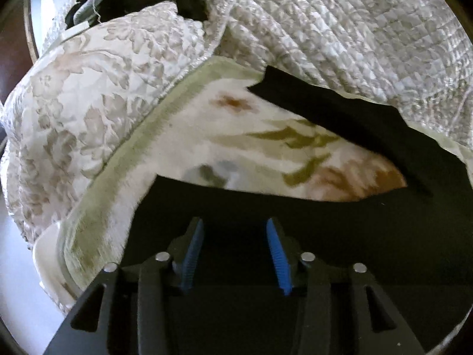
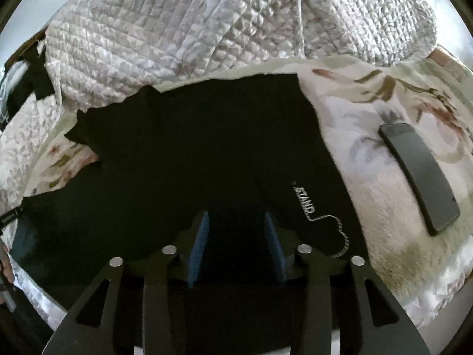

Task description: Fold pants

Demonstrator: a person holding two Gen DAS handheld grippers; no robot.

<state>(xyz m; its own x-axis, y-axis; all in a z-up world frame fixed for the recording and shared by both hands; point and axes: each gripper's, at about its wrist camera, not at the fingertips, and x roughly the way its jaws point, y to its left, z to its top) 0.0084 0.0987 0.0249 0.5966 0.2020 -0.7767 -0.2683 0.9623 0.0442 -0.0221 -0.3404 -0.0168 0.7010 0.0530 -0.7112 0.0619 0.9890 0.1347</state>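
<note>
Black pants [image 2: 189,159] lie spread on the bed [image 2: 369,177]. Left gripper [image 1: 235,254] and right gripper [image 2: 236,248] hover wide apart, empty. The phone [image 2: 419,174] at 3 o'clock could be dragged off if cloth sweeps it.

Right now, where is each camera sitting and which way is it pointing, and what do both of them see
Left wrist: rides on the left gripper, looking forward along its open blue fingers at the black pants on a floral blanket, quilted bedspread behind.
Right wrist: rides on the right gripper, fingers apart over the pants, a STAND logo and a phone to its right.
Shared: the pants, blanket and bedspread.
</note>
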